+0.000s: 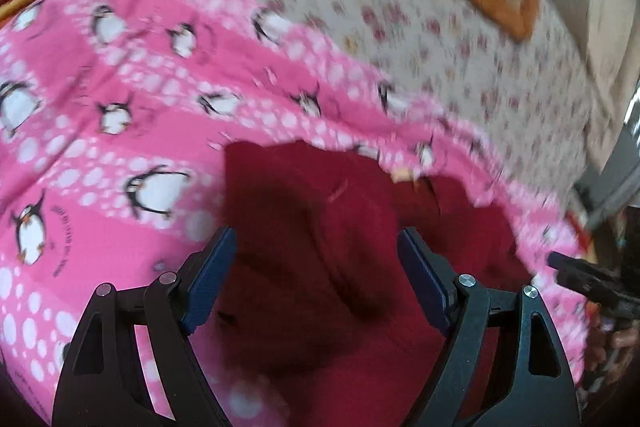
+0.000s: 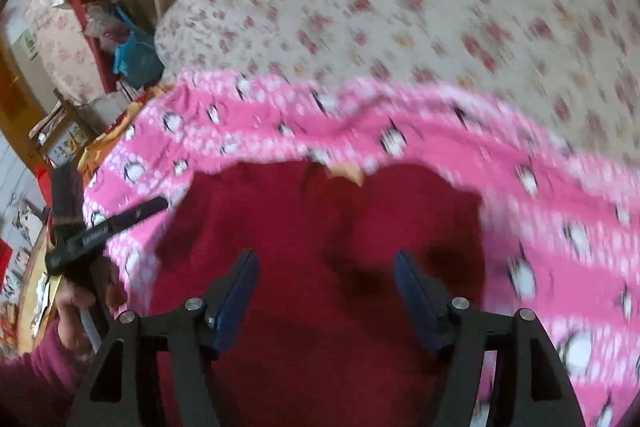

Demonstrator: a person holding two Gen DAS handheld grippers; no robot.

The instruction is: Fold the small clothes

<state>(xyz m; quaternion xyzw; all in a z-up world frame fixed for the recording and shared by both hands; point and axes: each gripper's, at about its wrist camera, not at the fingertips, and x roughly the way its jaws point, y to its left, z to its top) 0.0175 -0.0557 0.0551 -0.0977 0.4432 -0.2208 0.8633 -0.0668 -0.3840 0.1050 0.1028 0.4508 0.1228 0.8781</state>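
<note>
Dark red garment [image 1: 340,267] lying lower centre on pink penguin blanket [image 1: 120,107]: soft, light, floppy; gripping edge looking best. Left gripper [image 1: 316,279] and right gripper [image 2: 326,299] both hovering wide open, holding nothing.

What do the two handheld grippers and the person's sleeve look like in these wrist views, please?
Each gripper, left and right, has black angular linkage arms with triangular cut-outs, silver round pivot pins and flat dark blue finger pads. Seen from the right wrist view, the left tool has a black body with whitish lettering, too blurred to read. The sleeve is magenta knit.
</note>
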